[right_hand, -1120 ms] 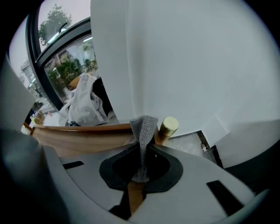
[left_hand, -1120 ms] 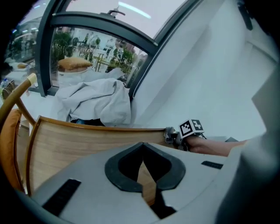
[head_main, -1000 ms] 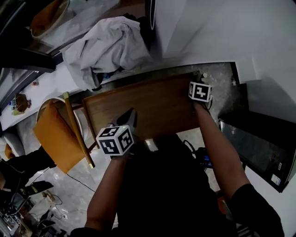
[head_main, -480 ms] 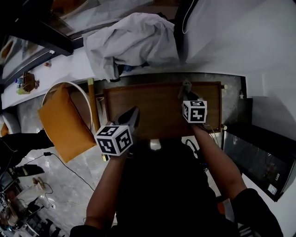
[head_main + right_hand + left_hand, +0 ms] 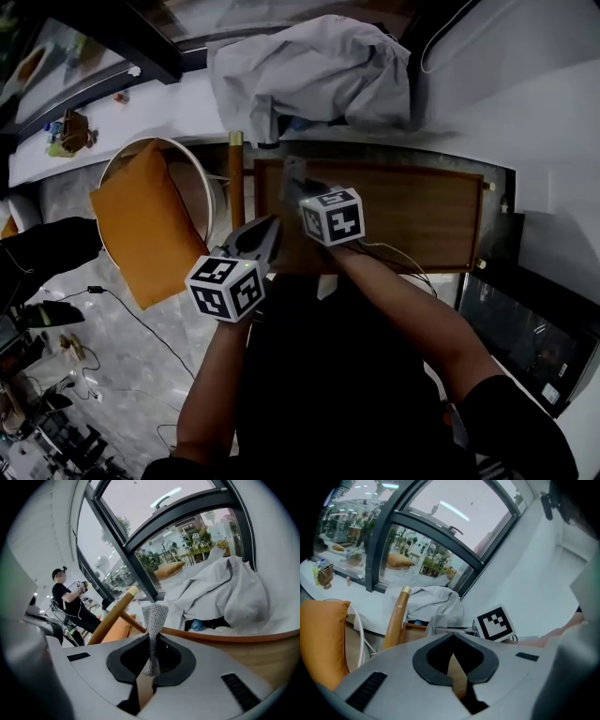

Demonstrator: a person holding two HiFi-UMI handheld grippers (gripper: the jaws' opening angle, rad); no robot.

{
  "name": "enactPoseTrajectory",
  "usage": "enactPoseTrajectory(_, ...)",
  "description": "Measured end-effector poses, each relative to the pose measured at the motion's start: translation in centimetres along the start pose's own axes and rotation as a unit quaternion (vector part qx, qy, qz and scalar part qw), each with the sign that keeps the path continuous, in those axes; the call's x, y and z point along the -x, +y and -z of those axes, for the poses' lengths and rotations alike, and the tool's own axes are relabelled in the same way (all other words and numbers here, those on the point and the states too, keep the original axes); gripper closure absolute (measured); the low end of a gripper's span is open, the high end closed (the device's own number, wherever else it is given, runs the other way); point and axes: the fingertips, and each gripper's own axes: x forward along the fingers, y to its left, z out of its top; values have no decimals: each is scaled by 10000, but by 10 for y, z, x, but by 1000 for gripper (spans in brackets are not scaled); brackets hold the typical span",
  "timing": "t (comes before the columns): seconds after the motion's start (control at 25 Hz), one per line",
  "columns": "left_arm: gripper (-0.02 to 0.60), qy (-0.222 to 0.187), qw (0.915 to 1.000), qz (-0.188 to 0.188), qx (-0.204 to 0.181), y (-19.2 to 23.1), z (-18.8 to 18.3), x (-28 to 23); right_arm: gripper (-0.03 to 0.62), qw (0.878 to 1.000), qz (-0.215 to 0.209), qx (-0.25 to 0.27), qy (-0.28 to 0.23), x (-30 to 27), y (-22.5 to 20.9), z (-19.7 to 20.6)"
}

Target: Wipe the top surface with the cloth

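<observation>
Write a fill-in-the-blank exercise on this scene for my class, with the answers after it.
1. The right claw is shut on a grey ____.
2. The left claw is shut and holds ____.
3. The table top is made of ____.
4. The cushion left of the table is ____ in colour.

Missing words: cloth; nothing; wood; orange.

- Grey marbled floor [image 5: 112,375] at lower left.
- White-rimmed round chair [image 5: 178,146] with orange cushion [image 5: 145,225].
- White ledge [image 5: 150,117] below dark-framed windows [image 5: 384,541], heaped with crumpled grey fabric [image 5: 309,70].
- White wall [image 5: 553,122] at right.
- Daylight beyond the glass.
</observation>
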Motion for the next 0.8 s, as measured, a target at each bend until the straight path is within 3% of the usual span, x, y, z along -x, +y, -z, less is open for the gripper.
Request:
enactPoseTrajectory(0.44,571,-34,9995,-63,315,44,5,30,562,9962,-359,28,788,-77,42,49)
enactPoseTrajectory(0.8,571,43,9995,54,293,45,10,34,562,9934,-153,449,1042,-93,38,60)
